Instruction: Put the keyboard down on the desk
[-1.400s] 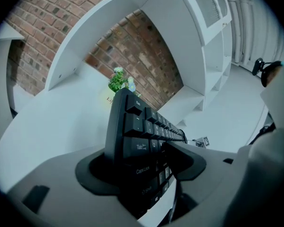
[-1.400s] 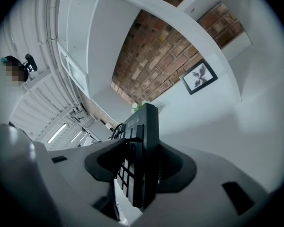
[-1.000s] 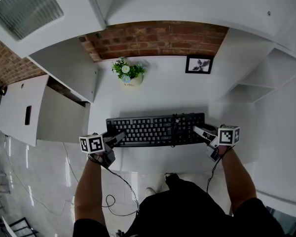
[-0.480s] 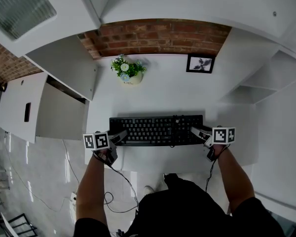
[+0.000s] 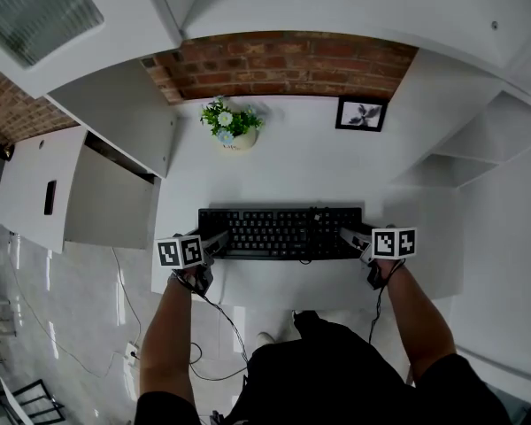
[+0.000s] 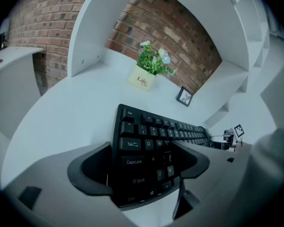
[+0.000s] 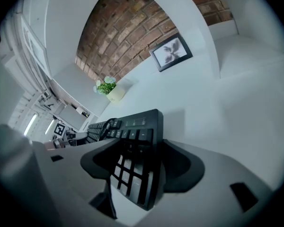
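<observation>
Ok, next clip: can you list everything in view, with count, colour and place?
keyboard: one, black, lying on the desk near its front edge
desk: one, white, below the brick wall
potted plant: one, green with pale flowers in a cream pot, back left of the desk
picture frame: one, black, back right of the desk
brick wall: one, red-brown, behind the desk
side cabinet: one, white, left of the desk
cable: one, black, trailing from the left gripper towards the floor
left gripper: one, dark grey, jaws have just been opening, keyboard's left end between them
right gripper: one, dark grey, jaws have just been opening, keyboard's right end between them
forearms: two, bare, at the bottom of the head view
</observation>
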Motion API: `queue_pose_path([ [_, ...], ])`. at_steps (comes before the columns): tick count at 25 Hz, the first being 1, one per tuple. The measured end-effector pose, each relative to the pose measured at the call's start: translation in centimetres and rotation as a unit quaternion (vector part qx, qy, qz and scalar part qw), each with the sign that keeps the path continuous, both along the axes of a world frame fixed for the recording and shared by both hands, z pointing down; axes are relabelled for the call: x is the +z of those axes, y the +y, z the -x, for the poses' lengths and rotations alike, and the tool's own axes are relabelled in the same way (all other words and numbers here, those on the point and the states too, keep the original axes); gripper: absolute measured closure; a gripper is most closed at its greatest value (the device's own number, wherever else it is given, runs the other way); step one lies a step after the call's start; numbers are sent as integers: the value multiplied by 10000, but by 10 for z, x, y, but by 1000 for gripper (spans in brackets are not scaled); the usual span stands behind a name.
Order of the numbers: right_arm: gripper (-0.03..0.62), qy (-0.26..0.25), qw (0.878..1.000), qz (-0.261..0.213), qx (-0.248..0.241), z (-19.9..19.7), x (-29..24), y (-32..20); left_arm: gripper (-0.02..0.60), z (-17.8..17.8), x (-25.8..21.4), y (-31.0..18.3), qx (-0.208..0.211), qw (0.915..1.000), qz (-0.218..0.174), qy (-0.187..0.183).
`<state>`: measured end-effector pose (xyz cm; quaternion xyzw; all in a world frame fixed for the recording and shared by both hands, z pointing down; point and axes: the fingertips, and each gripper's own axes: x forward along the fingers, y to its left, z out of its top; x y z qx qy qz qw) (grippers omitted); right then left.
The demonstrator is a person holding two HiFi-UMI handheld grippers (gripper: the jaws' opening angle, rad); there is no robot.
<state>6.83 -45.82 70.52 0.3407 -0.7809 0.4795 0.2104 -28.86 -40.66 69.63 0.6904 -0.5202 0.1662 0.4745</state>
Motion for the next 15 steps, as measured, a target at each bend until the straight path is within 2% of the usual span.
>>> queue_pose_path([
  [4, 321, 545, 9983, -182, -115, -2, 5, -2, 195, 2, 2, 0, -84, 9997, 61, -210],
  [10, 321, 721, 9972, -128, -133, 0, 5, -2, 189, 7, 6, 2, -241, 9977, 138, -623],
  [13, 318, 877, 9958, -219, -147, 1, 4, -2, 189, 8, 2, 1, -153, 9923, 66, -1230],
  [15, 318, 1037, 9939, -337, -157, 0, 3, -3, 189, 7, -4, -3, 57, 9843, -107, -1763],
])
